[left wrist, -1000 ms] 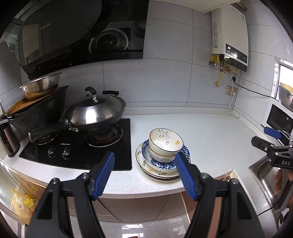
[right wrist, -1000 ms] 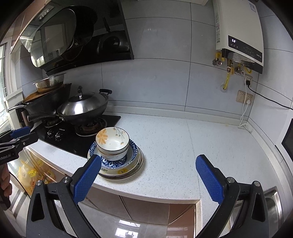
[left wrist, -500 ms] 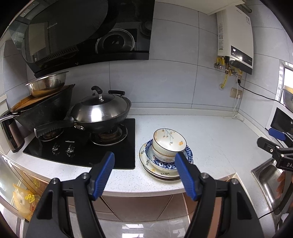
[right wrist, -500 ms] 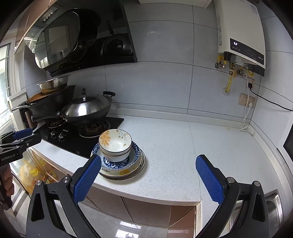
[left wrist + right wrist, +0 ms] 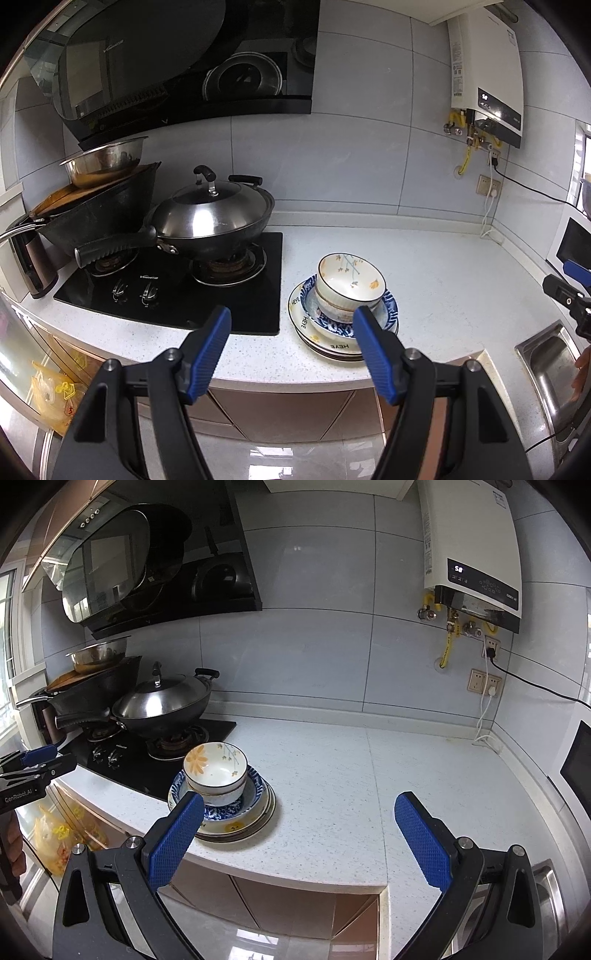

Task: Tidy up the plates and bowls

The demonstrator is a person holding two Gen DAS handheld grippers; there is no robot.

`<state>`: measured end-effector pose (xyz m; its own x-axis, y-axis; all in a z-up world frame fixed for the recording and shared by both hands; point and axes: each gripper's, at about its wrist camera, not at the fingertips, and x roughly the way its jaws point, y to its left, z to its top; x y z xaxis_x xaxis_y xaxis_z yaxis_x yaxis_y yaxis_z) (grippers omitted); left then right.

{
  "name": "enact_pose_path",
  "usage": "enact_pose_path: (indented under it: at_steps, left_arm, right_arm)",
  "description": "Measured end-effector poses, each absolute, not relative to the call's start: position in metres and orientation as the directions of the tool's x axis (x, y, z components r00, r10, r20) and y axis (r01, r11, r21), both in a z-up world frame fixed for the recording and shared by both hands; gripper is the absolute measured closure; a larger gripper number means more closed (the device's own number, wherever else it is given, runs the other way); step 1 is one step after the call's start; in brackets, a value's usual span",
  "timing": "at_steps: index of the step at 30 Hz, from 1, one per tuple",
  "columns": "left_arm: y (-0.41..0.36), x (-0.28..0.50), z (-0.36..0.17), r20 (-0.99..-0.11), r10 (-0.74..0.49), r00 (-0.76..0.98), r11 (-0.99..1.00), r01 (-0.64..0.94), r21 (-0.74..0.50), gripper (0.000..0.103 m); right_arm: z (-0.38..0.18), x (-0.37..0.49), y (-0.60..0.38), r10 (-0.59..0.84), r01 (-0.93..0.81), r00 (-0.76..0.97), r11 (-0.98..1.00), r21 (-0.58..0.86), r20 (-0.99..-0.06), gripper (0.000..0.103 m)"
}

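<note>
Sitting beyond both open grippers (image 5: 291,350) (image 5: 299,834): stacked bowls (image 5: 350,286) on plates (image 5: 332,345).

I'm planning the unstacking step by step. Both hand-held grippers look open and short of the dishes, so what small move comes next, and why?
Probably ease the left hand-held gripper forward toward the top bowl. It is open and empty, the bowl sits uppermost on the stacked plates, and must come off first.

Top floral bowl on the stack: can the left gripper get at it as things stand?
Probably yes. The left gripper is open and empty, held short of the counter edge, and the floral bowl sits uncovered atop the plate stack with nothing between. The wok stands clear to the side.
</note>
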<state>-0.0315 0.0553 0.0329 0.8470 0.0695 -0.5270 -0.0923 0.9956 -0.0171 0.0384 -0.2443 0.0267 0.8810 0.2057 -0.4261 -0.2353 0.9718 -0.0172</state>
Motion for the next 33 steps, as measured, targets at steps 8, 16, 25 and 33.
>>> enact_pose_path:
  at_steps: [8,16,25,33]
  left_arm:
    - [0.052,-0.028,0.03,-0.545,0.061,0.836,0.997,-0.081,-0.014,0.035]
    - [0.054,-0.027,0.029,-0.554,0.06,0.831,0.996,-0.086,-0.022,0.035]
    - [0.055,-0.029,0.03,-0.547,0.065,0.835,0.995,-0.098,-0.031,0.035]
    - [0.057,-0.032,0.029,-0.548,0.07,0.833,0.994,-0.104,-0.03,0.035]
  right_arm:
    - [0.024,0.035,-0.256,0.17,-0.196,0.885,0.98,-0.017,-0.434,0.001]
    - [0.024,0.034,-0.27,0.139,-0.16,0.89,0.987,-0.012,-0.434,0.001]
    - [0.025,0.031,-0.272,0.13,-0.15,0.895,0.989,-0.012,-0.427,0.001]
    - [0.025,0.029,-0.27,0.134,-0.156,0.896,0.988,-0.019,-0.423,0.001]
